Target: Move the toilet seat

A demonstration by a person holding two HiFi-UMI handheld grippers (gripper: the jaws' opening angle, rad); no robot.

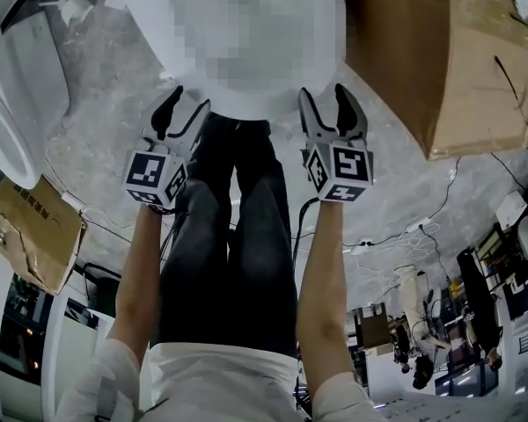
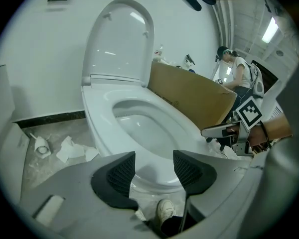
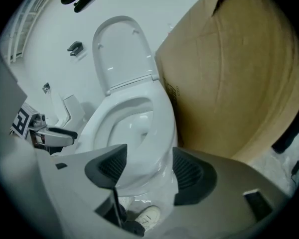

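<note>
two empty tongs: left tongs [image 2: 154, 171] and right tongs [image 3: 149, 166] both spread wide, gripping nothing. toilet seat [image 2: 184, 131] lies flat just ahead, front rim framed between each pair of jaws.

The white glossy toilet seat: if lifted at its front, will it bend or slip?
White glossy oval toilet seat: looks like hard moulded plastic, probably stiff. Its shine suggests slippery. Apparently hinged behind, below the raised white lid, it should pivot upward.

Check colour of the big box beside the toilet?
Plain brown cardboard box; shows best in the right gripper view.
</note>
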